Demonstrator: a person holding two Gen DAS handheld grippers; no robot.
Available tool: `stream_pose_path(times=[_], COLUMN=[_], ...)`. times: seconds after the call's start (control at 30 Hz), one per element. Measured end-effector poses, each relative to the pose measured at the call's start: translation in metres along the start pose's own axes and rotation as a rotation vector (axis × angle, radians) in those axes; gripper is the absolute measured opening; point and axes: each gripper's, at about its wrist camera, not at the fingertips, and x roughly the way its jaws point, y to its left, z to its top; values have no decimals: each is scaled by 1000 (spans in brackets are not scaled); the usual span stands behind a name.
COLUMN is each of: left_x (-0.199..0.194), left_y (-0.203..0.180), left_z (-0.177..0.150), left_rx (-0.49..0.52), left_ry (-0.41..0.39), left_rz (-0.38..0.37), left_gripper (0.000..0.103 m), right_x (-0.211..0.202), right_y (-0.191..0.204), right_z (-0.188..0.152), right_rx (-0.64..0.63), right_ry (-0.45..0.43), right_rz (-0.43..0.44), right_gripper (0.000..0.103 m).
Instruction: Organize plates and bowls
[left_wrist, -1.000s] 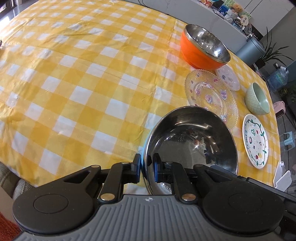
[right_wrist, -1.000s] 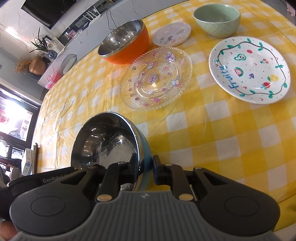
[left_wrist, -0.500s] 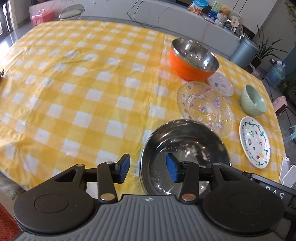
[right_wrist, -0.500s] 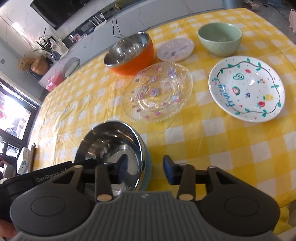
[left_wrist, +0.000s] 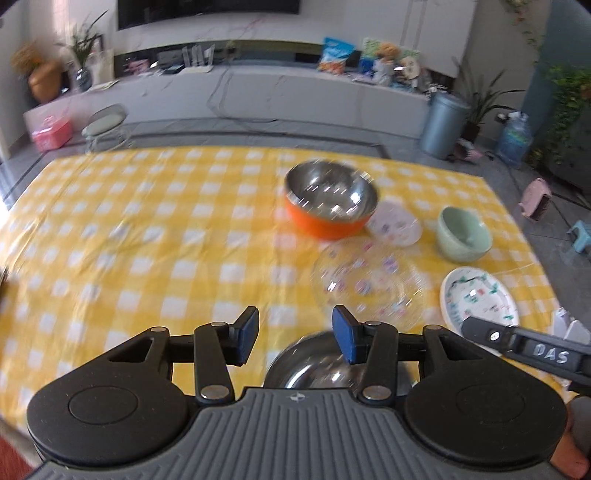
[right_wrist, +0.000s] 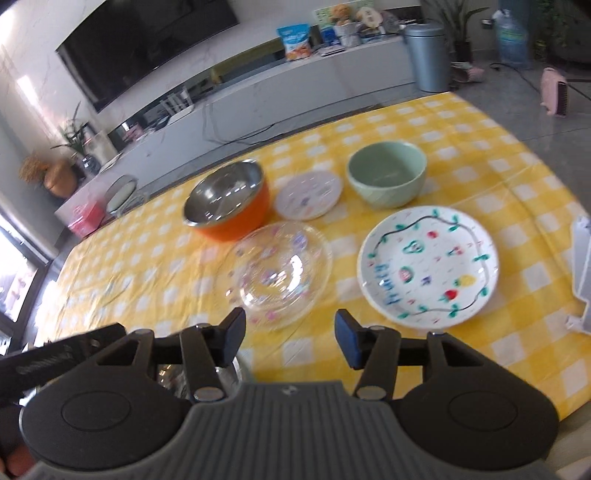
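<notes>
Yellow-and-white checked tablecloth (right_wrist: 461, 155) all over the table, with a long white cabinet and a big dark TV (right_wrist: 147, 44) on the wall behind it, so a living room setup. Both my grippers are up off the dishes. My left gripper (left_wrist: 295, 334) has its jaws apart with nothing between the blue pads, and they've just been opening; right below it, at the near edge of the table, sits the steel bowl (left_wrist: 314, 365), only its far rim peeking past my fingers. My right gripper (right_wrist: 290, 338) is the same deal: jaws spread, just been opening wider, nothing pinched, only tablecloth showing in the gap. The steel bowl is down at its lower left, mostly hidden behind the left finger. Farther out is the rest of the stuff: an orange bowl with a steel inside (right_wrist: 227, 201), a small white saucer with a pastel pattern (right_wrist: 308, 194) just beside it, and a mint green bowl (right_wrist: 386, 177) to the right of that. In front of those, a clear glass plate with coloured dots (right_wrist: 275, 273) and a white plate painted with fruit and a vine border (right_wrist: 428, 266), side by side and not touching. Everything's a bit blurry in the left wrist view.
</notes>
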Motion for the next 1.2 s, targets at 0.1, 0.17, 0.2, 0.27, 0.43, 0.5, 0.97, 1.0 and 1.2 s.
stream_pose_path(times=[0.1,0.17,0.2,0.27,0.43,0.5,0.97,1.0,1.2], left_x=[2,6,8,13,30,39,132,139,169], left_y=[-5,-8,-9,-11,-16,-19,6,8,26], left_z=[16,27,33,46,71,79,129,129,131], left_rx=[26,29,28,25,40,72,-9,-9,-40], left_ry=[0,3,4,-2,-26,-29,42,59,109], left_rz=[-54,-82,-90,-102,-109,-104,-99,-90,-41], left_gripper=[52,52,52,54,69,69,70,69,64], right_x=[1,0,0,0,8,16,117,125,170], right_y=[-3,-2,0,4,15,19,30,32,46], right_z=[13,22,28,39,70,82,158,161,160], right_rx=[20,25,23,18,4,7,16,20,-1], right_ry=[-6,-17,-26,-45,-62,-54,80,98,185], right_rz=[-12,-13,-14,-20,-11,-12,-47,-47,-55], right_gripper=[53,54,57,58,59,59,55,54,43])
